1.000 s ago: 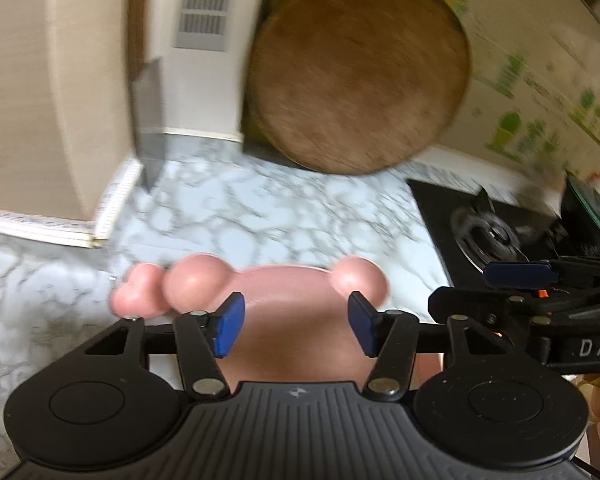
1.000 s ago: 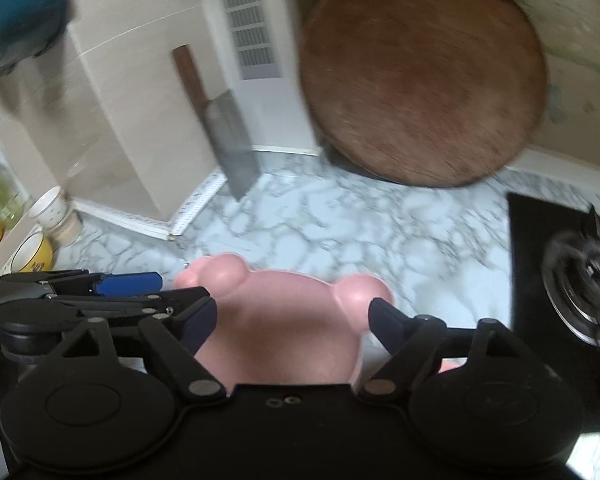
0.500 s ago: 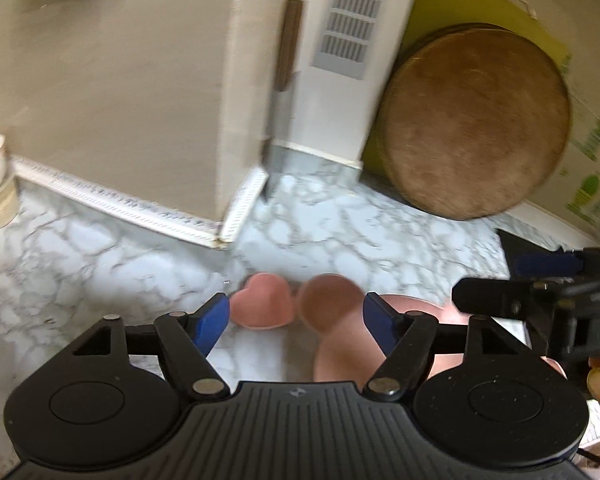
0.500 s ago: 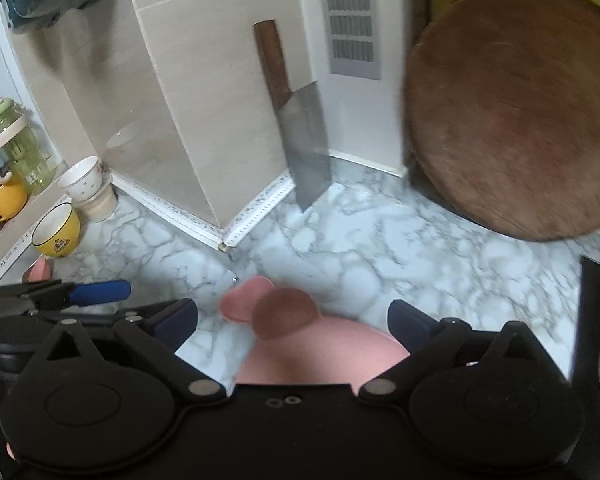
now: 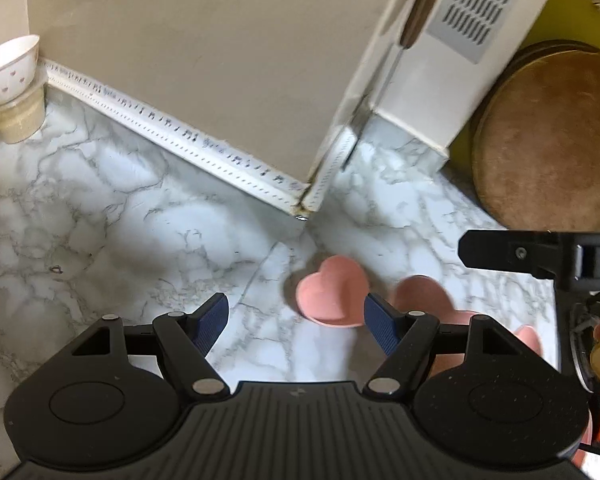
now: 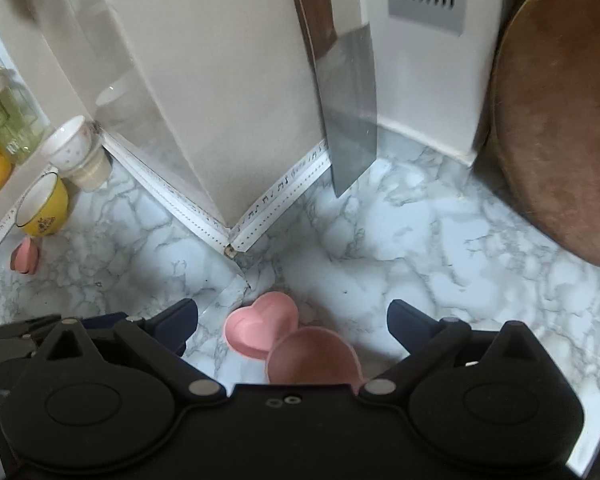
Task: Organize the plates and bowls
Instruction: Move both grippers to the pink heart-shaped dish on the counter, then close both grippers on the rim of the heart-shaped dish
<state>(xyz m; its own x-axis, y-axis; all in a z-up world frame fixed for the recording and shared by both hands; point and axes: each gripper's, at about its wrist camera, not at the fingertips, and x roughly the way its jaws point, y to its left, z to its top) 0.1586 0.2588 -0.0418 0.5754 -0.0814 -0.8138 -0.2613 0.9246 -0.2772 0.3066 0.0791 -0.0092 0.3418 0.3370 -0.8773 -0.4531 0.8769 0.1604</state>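
Between the blue pads of your left claw [image 5: 296, 317]: nothing but bare marble. It's spread wide and holding nothing. Right claw [image 6: 292, 320] is also wide open and empty, hovering over the pink dishes.

Task items: a small pink heart-shaped bowl [image 5: 333, 291] sits on the counter [image 5: 100, 216] just inside your left claw's right pad, close to the protruding wall corner [image 5: 306, 200]. Touching or overlapping it on the right is a second pink heart dish [image 6: 312, 356], the lobe of a bigger piece that's mostly hidden under both claw bodies; can't tell its full shape. Another small pink heart dish [image 6: 25, 255] lies far left by the yellow cup [image 6: 42, 210] and the stacked white cup [image 6: 74, 148].

My read: you're lining up on the small bowl, likely to nest or group it with the rest.

- Shift the left claw right so the bowl's rim sits centred between the pads, not off one pad.
- Pinch the wall on a straight flank, not across the heart's notch; the rim looks smooth and could slip.
- Lift straight up first, since it may be resting against the neighbour dish.
- Mind the cleaver [image 6: 346, 120] leaning at the wall and the round wooden board [image 6: 560, 120] behind; keep travel low and toward you.
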